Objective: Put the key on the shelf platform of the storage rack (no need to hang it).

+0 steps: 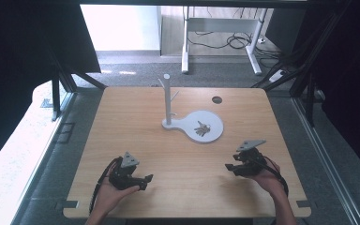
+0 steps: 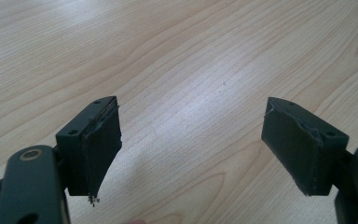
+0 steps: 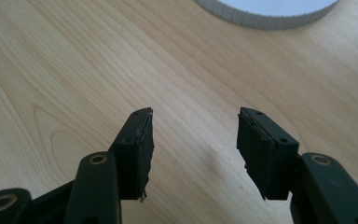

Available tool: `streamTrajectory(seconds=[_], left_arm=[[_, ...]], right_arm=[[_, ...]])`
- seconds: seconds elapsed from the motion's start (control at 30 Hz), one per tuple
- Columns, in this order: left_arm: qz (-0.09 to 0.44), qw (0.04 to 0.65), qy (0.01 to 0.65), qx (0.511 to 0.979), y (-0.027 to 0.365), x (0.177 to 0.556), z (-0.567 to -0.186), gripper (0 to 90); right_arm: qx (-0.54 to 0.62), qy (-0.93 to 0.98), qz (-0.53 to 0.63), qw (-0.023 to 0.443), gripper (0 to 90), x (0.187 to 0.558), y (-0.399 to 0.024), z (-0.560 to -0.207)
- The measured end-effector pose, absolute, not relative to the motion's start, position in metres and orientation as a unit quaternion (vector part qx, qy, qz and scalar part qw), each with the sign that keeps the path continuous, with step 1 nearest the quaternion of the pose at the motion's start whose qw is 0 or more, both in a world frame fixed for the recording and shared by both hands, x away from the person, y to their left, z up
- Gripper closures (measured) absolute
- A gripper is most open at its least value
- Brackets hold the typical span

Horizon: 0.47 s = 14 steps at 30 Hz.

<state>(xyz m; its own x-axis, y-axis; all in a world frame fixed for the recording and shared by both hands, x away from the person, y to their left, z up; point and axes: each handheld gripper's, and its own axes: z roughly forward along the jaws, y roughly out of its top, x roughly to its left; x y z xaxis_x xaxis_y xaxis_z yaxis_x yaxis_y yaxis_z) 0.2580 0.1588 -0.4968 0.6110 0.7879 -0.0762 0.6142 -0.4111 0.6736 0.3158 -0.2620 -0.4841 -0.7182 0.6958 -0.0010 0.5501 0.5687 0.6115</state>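
A white stand [image 1: 168,101] with an upright post and short pegs rises from a flat white base [image 1: 214,135] at the middle of the wooden table [image 1: 136,140]. On the base's round dish lies a bunch of keys [image 1: 202,128]. My left gripper [image 1: 147,182] rests near the front left, held in a hand, jaws wide apart over bare wood [image 2: 191,135]. My right gripper [image 1: 230,168] hovers at the front right, short of the dish, open with nothing between its jaws [image 3: 193,140]. The dish's ribbed rim [image 3: 261,18] lies ahead of it.
A round cable hole [image 1: 217,100] sits in the table's far right part. Beyond the table stand a white desk frame [image 1: 220,42] and floor cables. Dark frame struts flank both sides.
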Motion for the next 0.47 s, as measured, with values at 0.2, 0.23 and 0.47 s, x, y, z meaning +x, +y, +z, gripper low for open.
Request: streamTrajectory(seconds=[0.2,0.23,0.47], left_arm=[[0.126,0.339,0.423,0.831,0.158,0.258,-0.498,20.1],[0.127,0.338,0.425,0.83,0.158,0.258,-0.498,20.1],[0.128,0.337,0.425,0.83,0.159,0.259,-0.499,20.1]], right_arm=[[0.372,0.87,0.3,0.125,45.9,0.313,-0.27,-0.499],[0.374,0.868,0.302,0.127,46.0,0.313,-0.271,-0.499],[0.381,0.856,0.316,0.147,44.5,0.313,-0.274,-0.499]])
